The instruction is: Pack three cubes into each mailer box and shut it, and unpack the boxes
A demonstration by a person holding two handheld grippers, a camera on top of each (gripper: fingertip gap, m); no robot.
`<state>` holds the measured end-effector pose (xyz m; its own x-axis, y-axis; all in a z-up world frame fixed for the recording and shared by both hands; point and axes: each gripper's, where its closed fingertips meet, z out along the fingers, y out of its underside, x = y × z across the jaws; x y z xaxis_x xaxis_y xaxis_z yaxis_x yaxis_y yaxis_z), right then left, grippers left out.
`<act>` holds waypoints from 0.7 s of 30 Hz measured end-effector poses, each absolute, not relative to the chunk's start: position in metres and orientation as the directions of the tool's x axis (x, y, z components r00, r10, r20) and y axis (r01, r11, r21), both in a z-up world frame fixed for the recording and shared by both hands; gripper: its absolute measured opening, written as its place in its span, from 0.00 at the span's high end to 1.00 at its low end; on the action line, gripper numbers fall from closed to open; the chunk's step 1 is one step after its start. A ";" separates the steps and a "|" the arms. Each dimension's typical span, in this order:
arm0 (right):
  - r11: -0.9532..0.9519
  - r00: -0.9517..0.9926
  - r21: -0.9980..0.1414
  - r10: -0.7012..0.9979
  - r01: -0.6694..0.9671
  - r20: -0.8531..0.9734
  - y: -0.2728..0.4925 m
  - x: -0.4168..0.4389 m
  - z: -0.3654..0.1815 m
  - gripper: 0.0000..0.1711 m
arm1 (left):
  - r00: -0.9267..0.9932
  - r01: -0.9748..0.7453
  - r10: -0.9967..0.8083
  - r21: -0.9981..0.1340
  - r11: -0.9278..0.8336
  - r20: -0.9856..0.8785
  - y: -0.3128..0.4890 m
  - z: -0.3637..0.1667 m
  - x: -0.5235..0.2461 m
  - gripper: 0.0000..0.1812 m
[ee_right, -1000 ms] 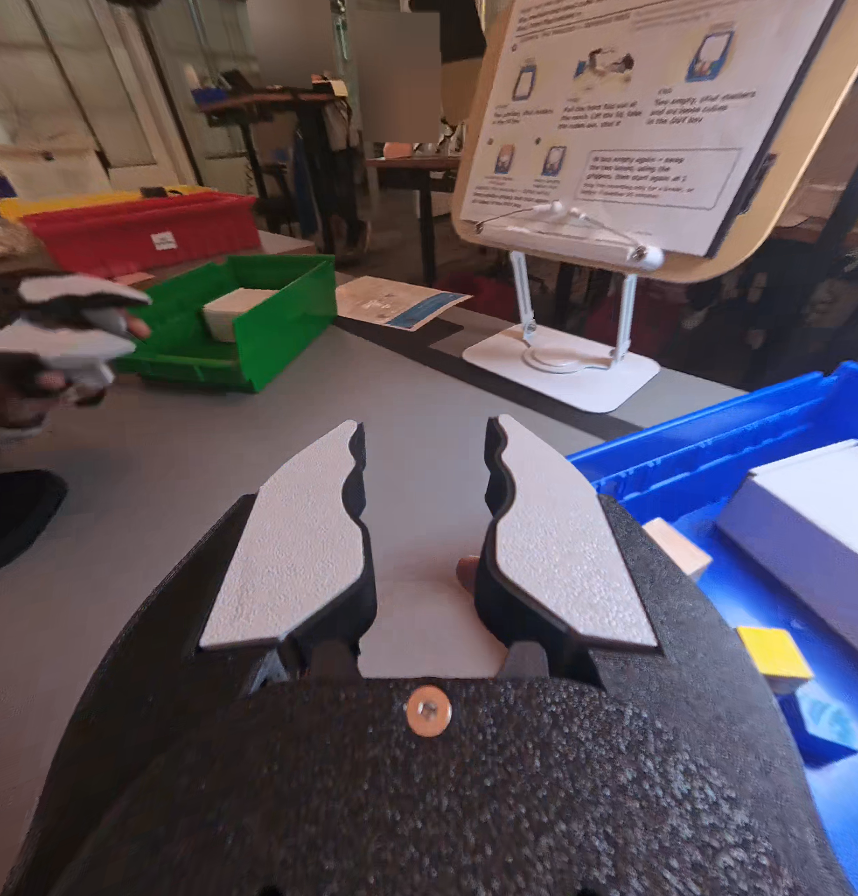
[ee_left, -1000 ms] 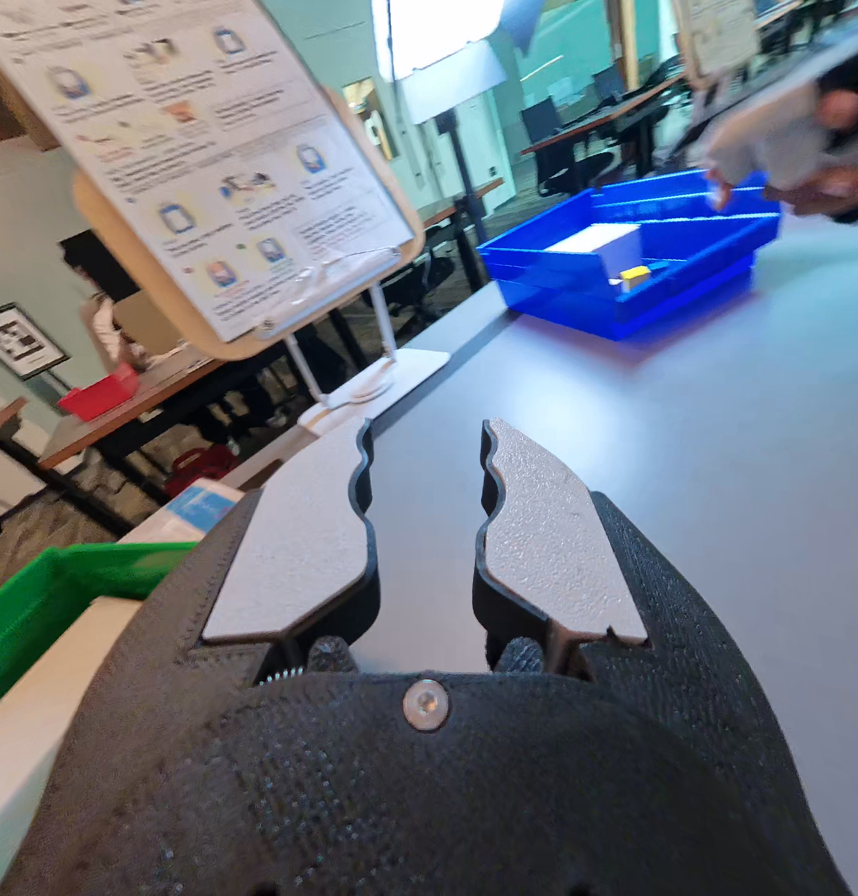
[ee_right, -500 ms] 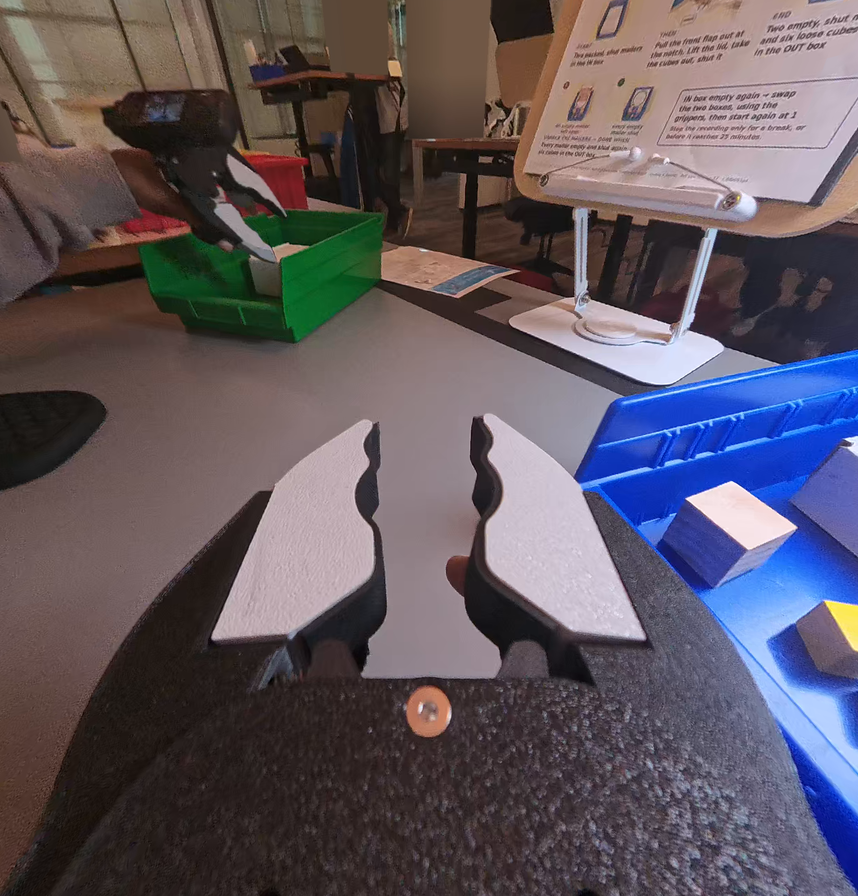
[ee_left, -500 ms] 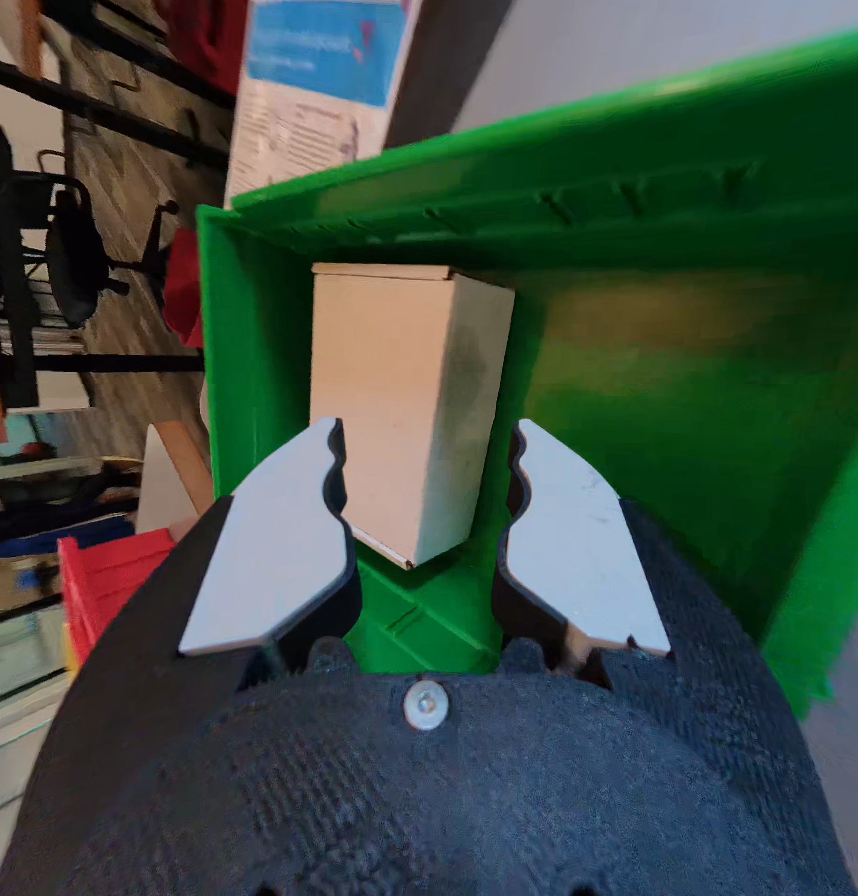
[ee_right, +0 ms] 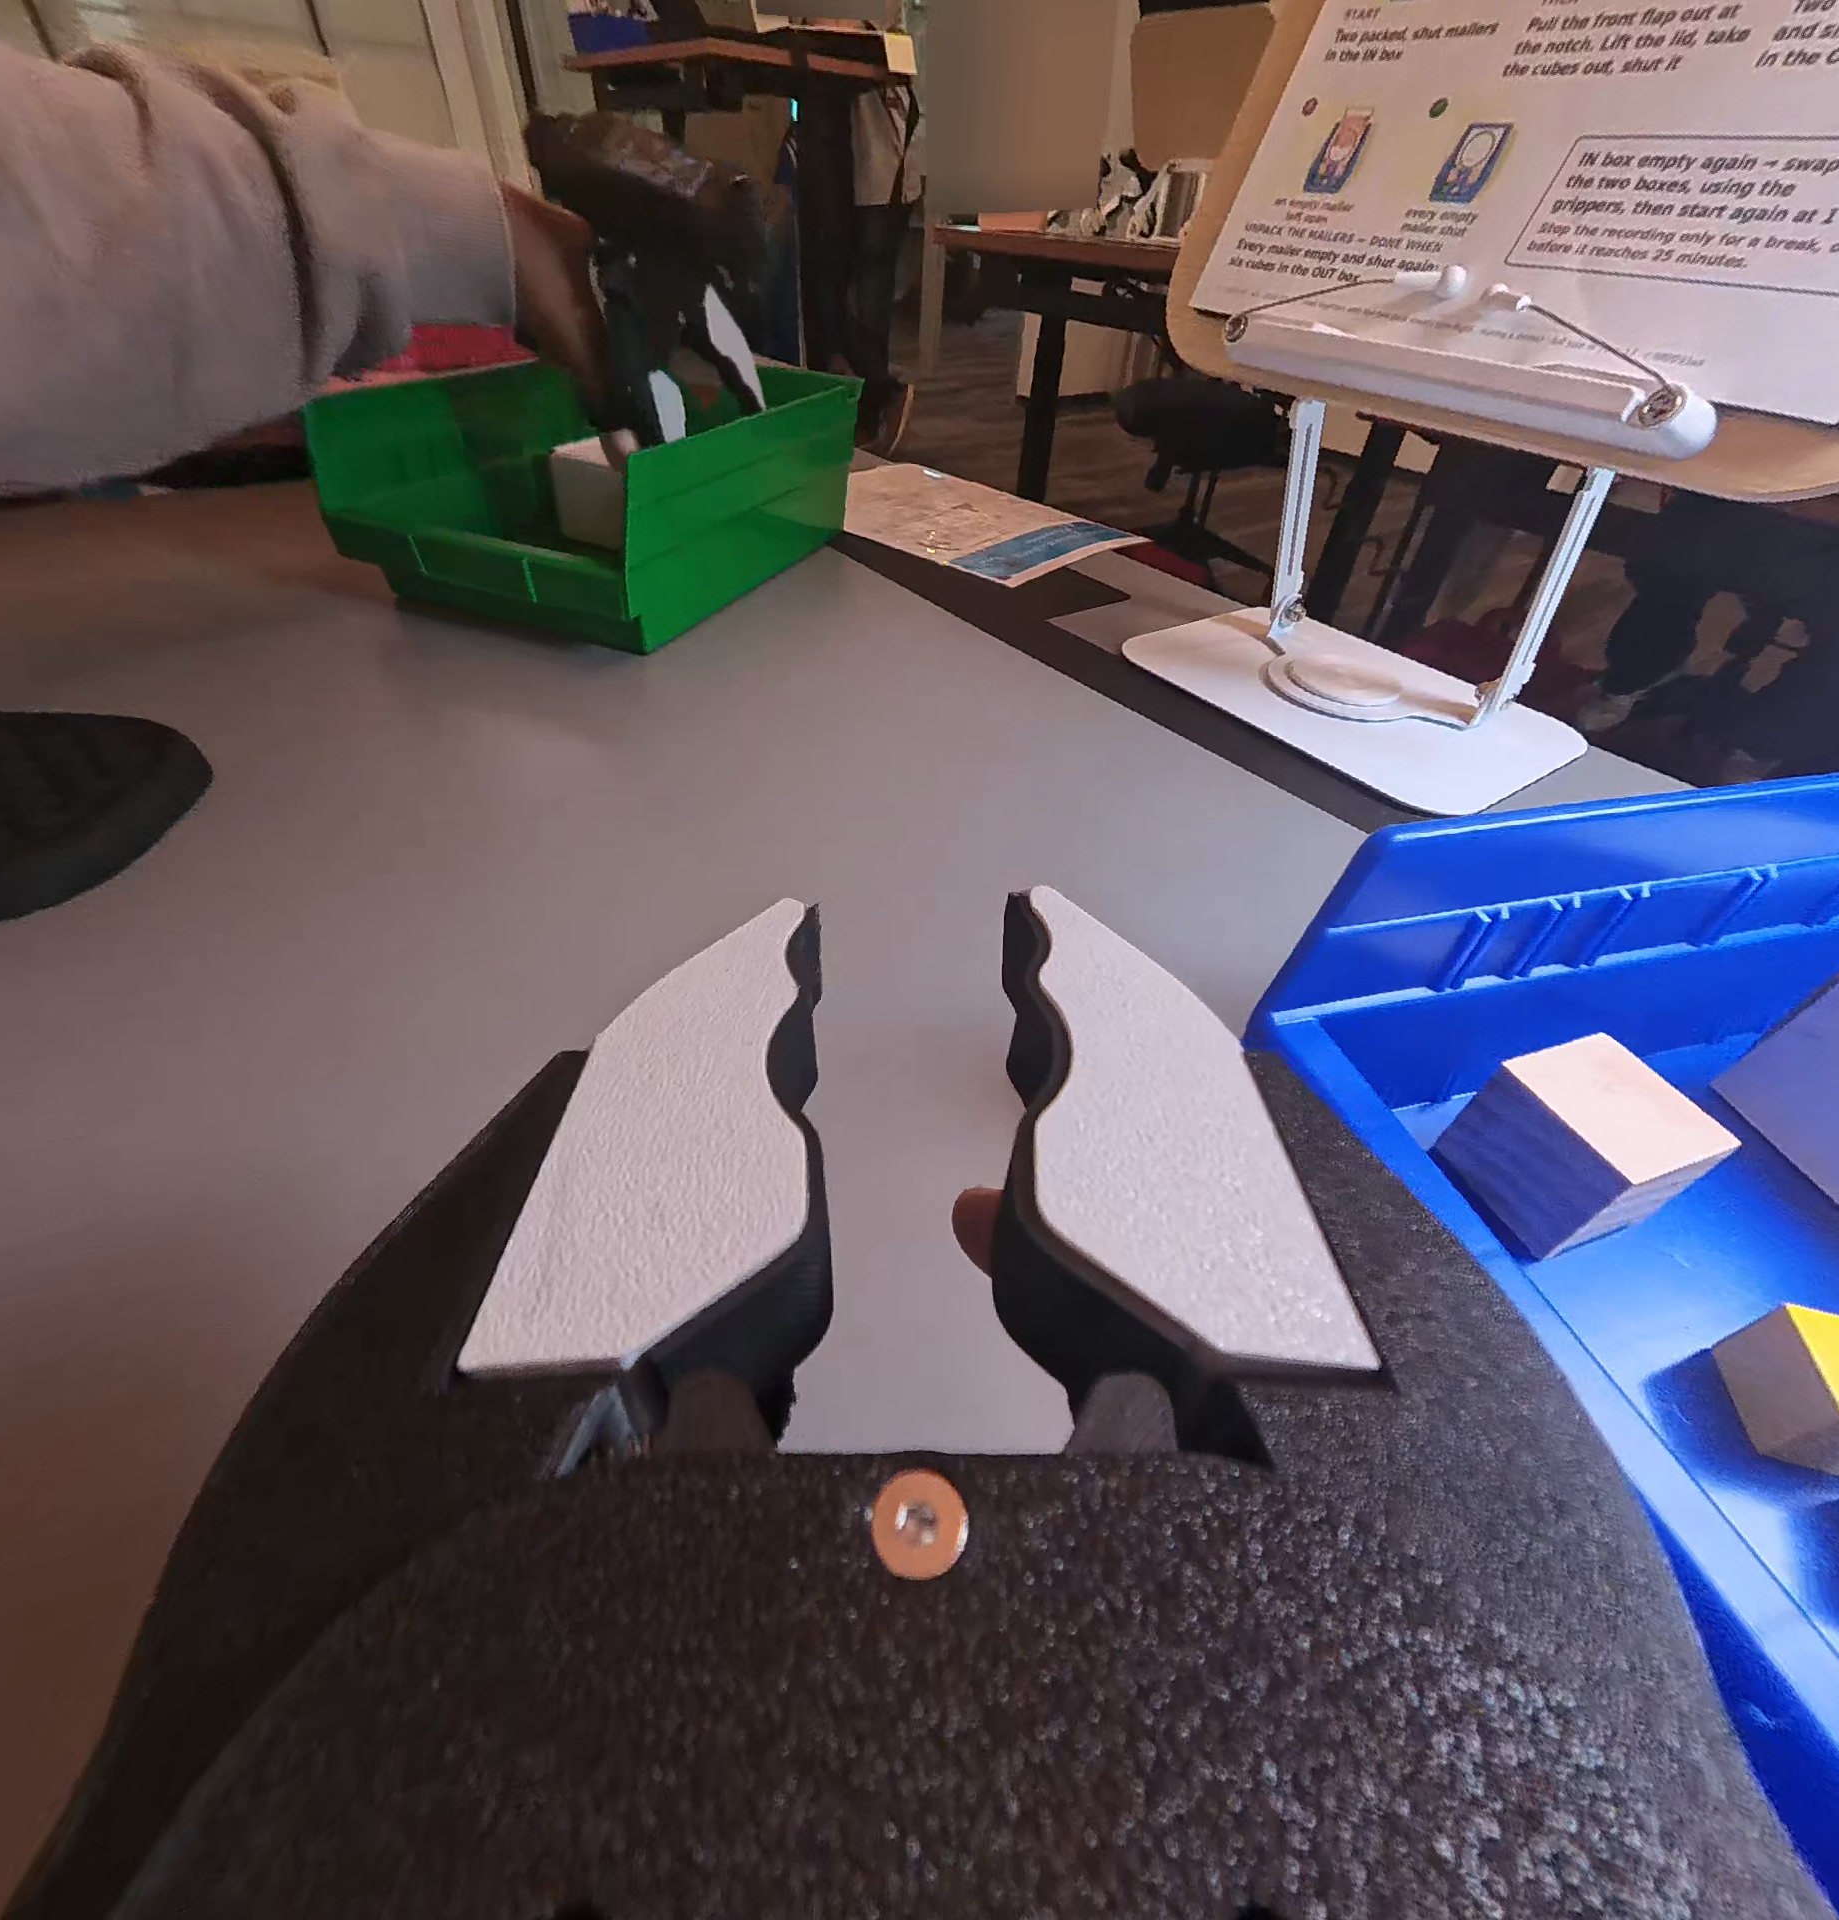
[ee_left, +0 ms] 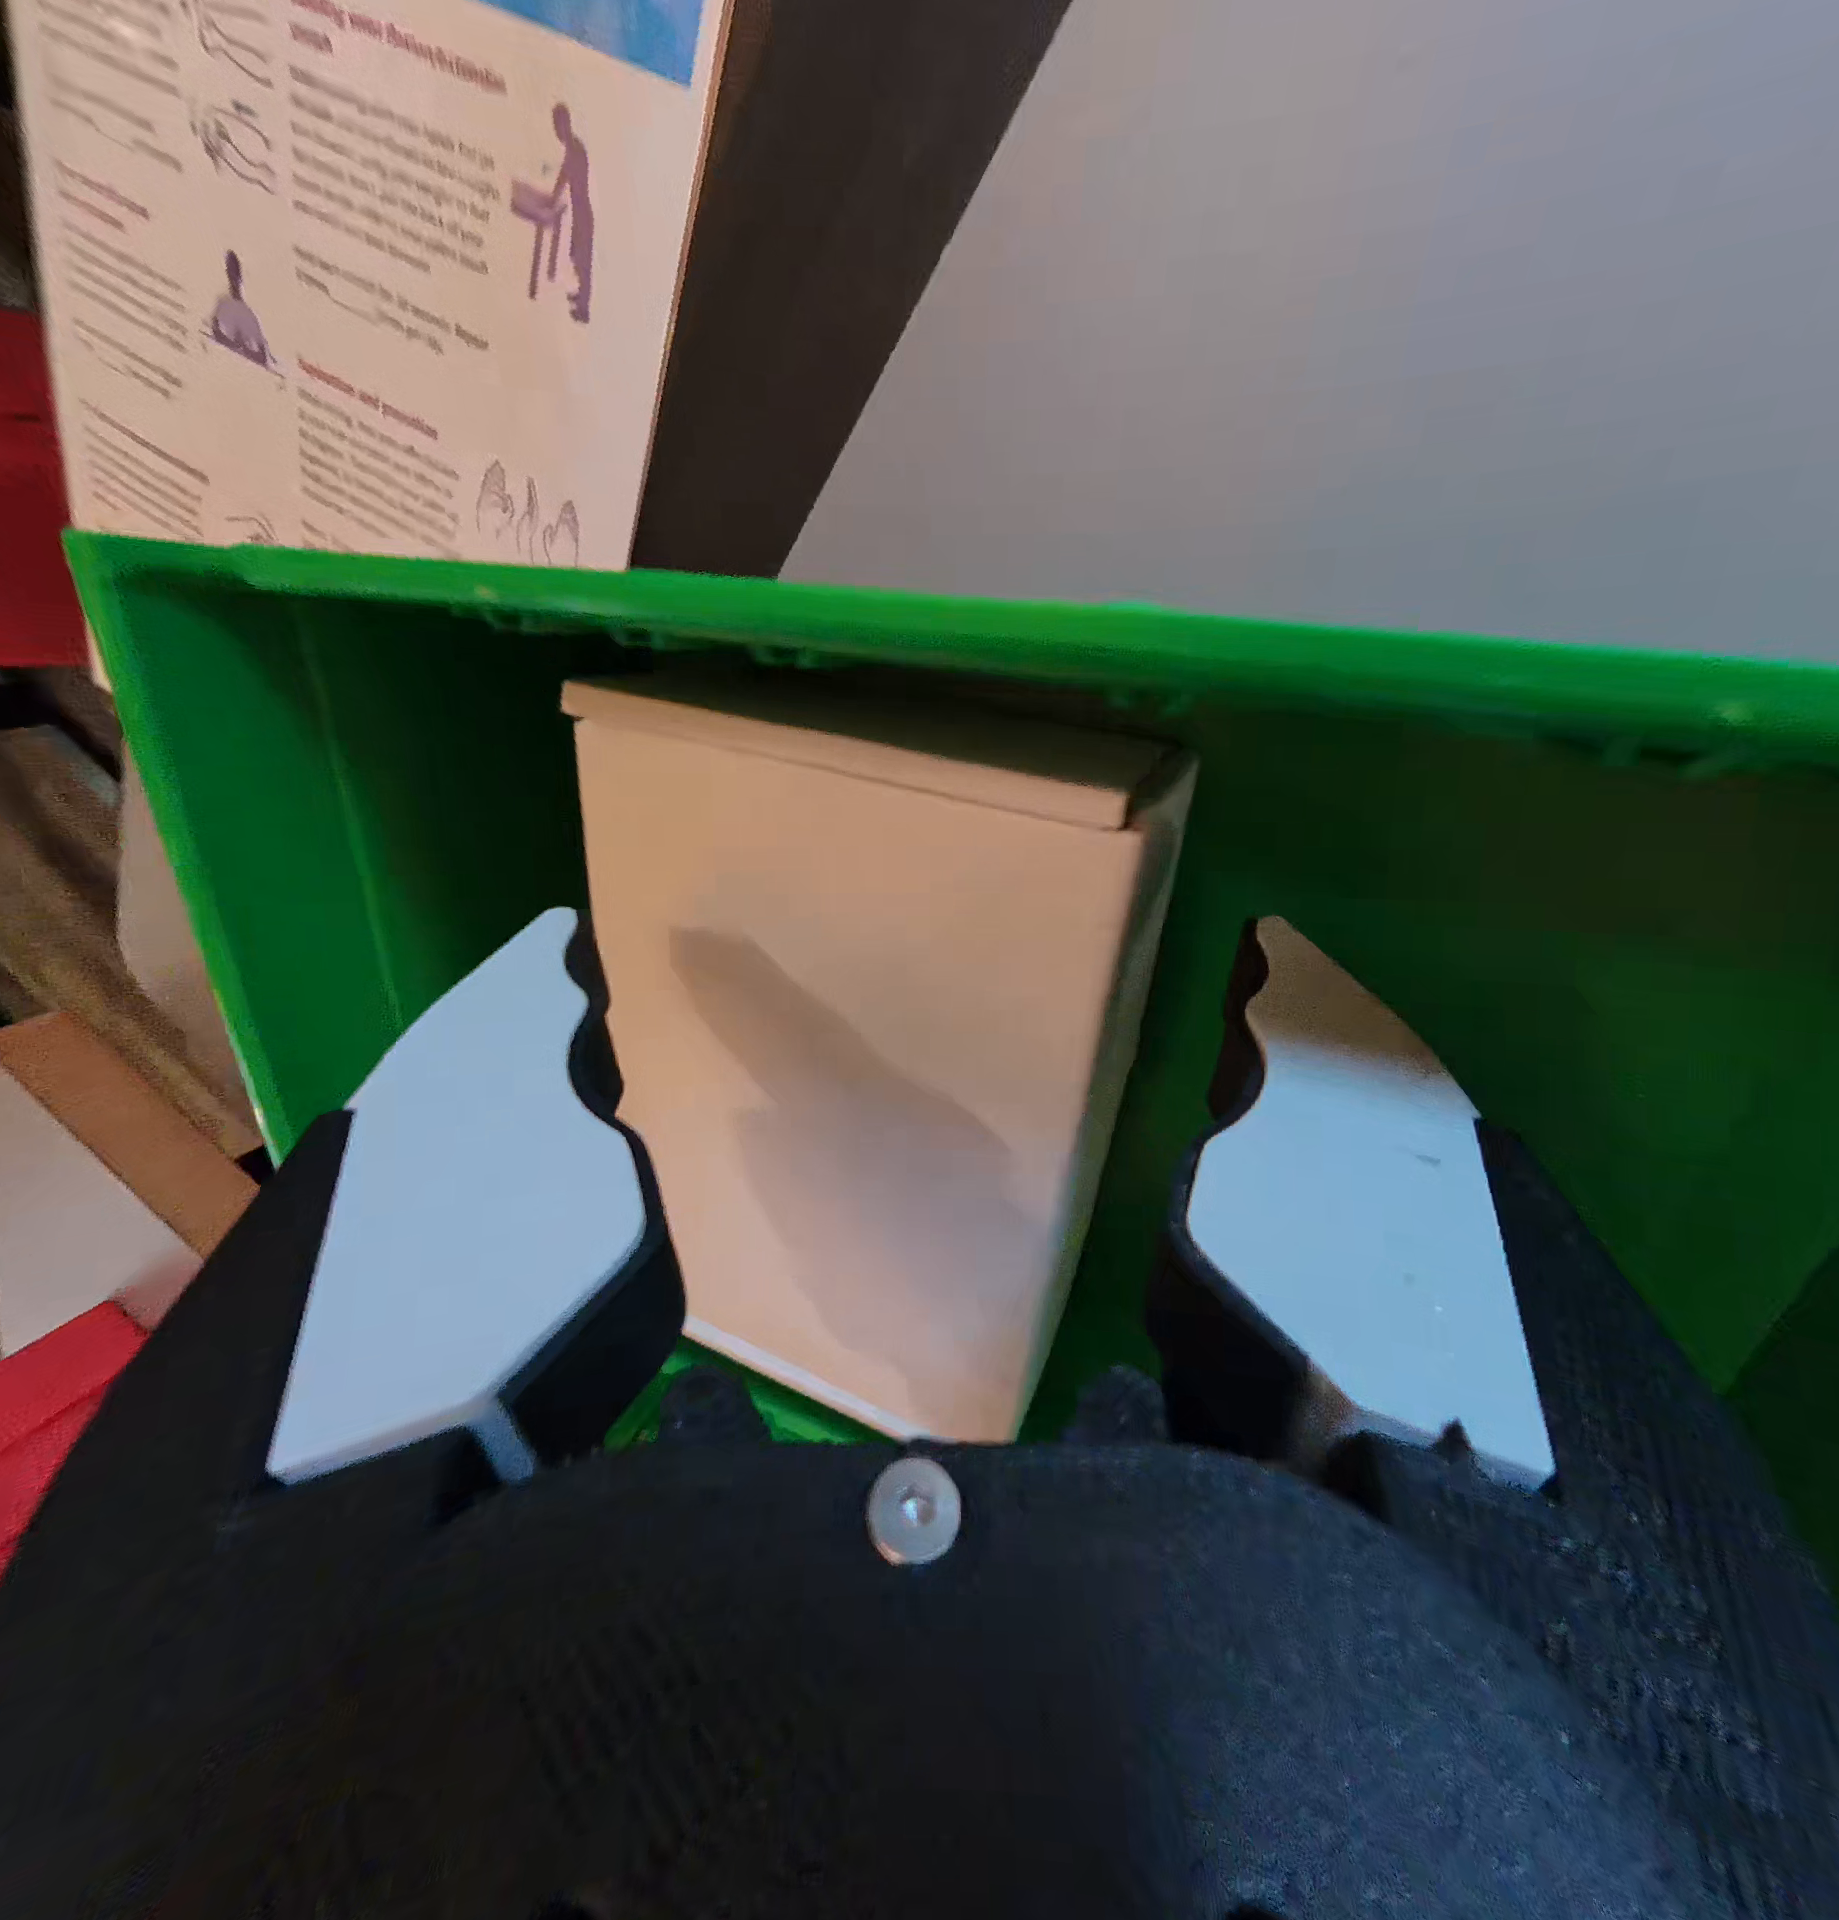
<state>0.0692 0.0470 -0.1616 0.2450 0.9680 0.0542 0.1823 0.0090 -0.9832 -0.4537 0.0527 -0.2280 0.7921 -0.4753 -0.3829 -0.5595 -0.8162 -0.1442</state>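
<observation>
Since the previous frame the left gripper (ee_left: 910, 1049) had dropped deeper into the green bin (ee_left: 1517, 935) at the desk's (ee_right: 479, 831) far edge, its jaws spread wide on either side of the closed white mailer box (ee_left: 863, 1029) without clenching it. Released and empty, the right gripper (ee_right: 910, 997) hovered over the desk just beside the blue bin (ee_right: 1517, 935), where a wooden cube (ee_right: 1585, 1138) and a yellow-topped cube (ee_right: 1819, 1392) lay.

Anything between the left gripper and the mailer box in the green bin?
Nothing visible. The left gripper is open, its jaws straddling the white mailer box inside the green bin. The bin walls stand outside both jaws, not in the closing path.
</observation>
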 end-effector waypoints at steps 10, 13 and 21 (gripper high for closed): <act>-0.048 0.246 -0.976 0.969 0.213 0.006 0.057 0.068 -0.177 0.81 | 0.846 -0.520 -0.524 0.063 -0.852 -0.103 0.037 -0.259 -0.484 0.24; -0.085 0.249 -0.971 0.968 0.225 -0.028 0.061 0.068 -0.184 0.81 | 0.839 -0.536 -0.539 0.060 -0.842 -0.077 0.037 -0.262 -0.482 0.24; -0.104 0.247 -0.970 0.968 0.218 -0.048 0.061 0.067 -0.184 0.81 | 0.753 -0.635 -0.620 0.005 -0.773 -0.220 0.032 -0.241 -0.474 0.26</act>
